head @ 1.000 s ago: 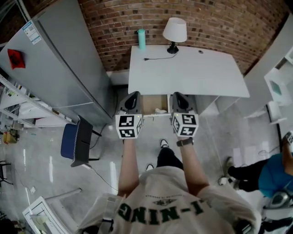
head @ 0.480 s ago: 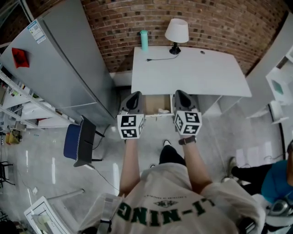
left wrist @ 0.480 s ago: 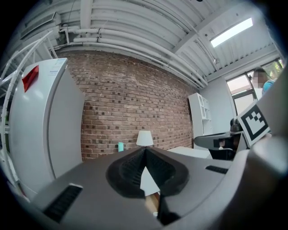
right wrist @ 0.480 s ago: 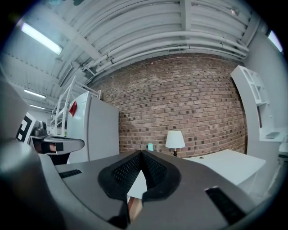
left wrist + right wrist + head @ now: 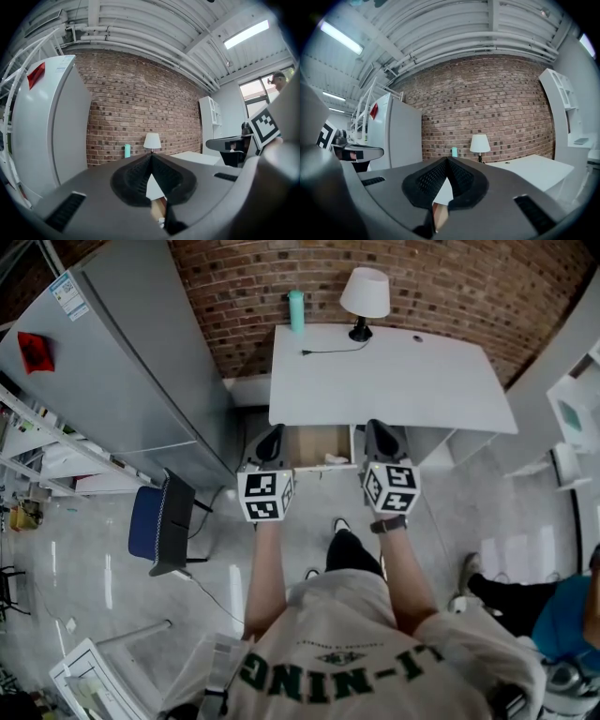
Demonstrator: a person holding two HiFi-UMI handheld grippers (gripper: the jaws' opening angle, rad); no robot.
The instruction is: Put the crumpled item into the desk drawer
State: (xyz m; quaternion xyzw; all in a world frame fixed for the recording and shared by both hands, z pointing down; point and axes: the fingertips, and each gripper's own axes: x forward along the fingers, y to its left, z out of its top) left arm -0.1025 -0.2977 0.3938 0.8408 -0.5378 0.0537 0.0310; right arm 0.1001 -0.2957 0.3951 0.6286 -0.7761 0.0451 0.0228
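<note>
White and crumpled, the crumpled item point(image 5: 336, 458) is lying inside the open drawer point(image 5: 307, 444), low in its near right corner, close behind the drawer's front panel. The wooden drawer is standing pulled out toward the person from under the near edge of the white desk point(image 5: 403, 381). Judging by this, the putting-in looks done, and the drawer is waiting to be pushed shut.

The two hand-held tools are flanking the drawer: the left gripper point(image 5: 273, 435) is hovering at its left side and the right gripper point(image 5: 378, 430) at its right, both pointing away from the person toward the desk. The item is lying between them, nearer the right gripper, just to that gripper's left. Each gripper's own view is showing its jaws pressed together at the tips with nothing between them, so both are holding nothing.

The drawer front is running left to right, and its travel is running near to far, so a closing push would likely go straight away from the person. How high the grippers are hanging above the drawer, I cannot tell.

Farther off, a lamp point(image 5: 366, 294) and a teal bottle point(image 5: 296, 311) are standing at the desk's far edge against the brick wall point(image 5: 450, 287). A grey refrigerator point(image 5: 122, 362) is standing to the left.
</note>
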